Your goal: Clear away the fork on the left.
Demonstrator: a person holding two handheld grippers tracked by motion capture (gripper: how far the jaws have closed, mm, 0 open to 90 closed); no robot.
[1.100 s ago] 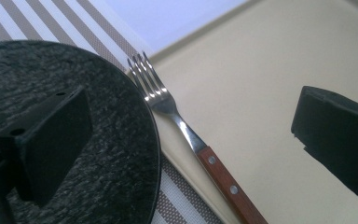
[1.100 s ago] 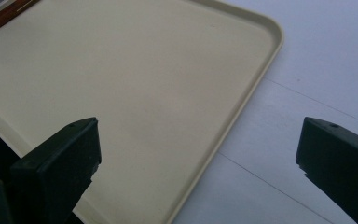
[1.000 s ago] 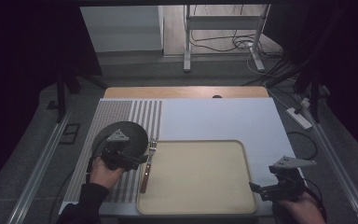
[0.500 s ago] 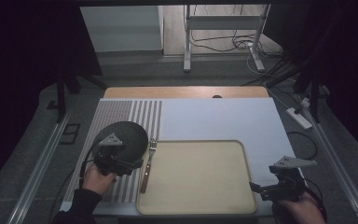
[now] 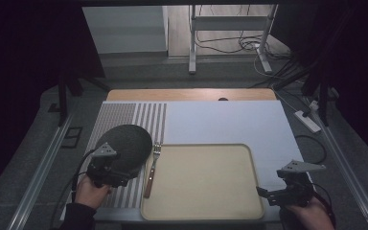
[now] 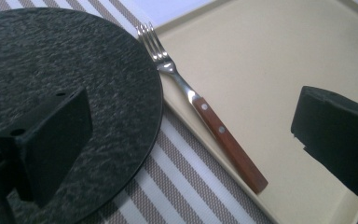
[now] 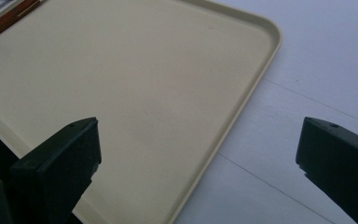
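A dark round slate plate (image 5: pixel 127 143) (image 6: pixel 60 79) lies on the striped mat at the left. Beside it a fork (image 5: pixel 151 170) (image 6: pixel 200 109) with a wooden handle rests along the left rim of the beige tray (image 5: pixel 254 182) (image 6: pixel 270 56) (image 7: pixel 144 79). My left gripper (image 5: pixel 120 172) (image 6: pixel 191 116) hovers open at the plate's near edge, one jaw over the plate and the other over the tray, with the fork between them. My right gripper (image 5: pixel 270 194) (image 7: pixel 200 130) is open at the tray's near right corner, straddling its rim and holding nothing.
A white mat (image 5: pixel 225 120) covers the table behind and right of the tray, and the striped mat (image 5: pixel 124 115) lies at its left. A wooden strip (image 5: pixel 191 94) runs along the far edge. Cables and a power strip (image 5: pixel 307 120) lie on the floor at the right.
My left gripper has drawn back toward the near left, from over the plate's middle to its near edge. The right gripper, plate, fork and tray have stayed put.
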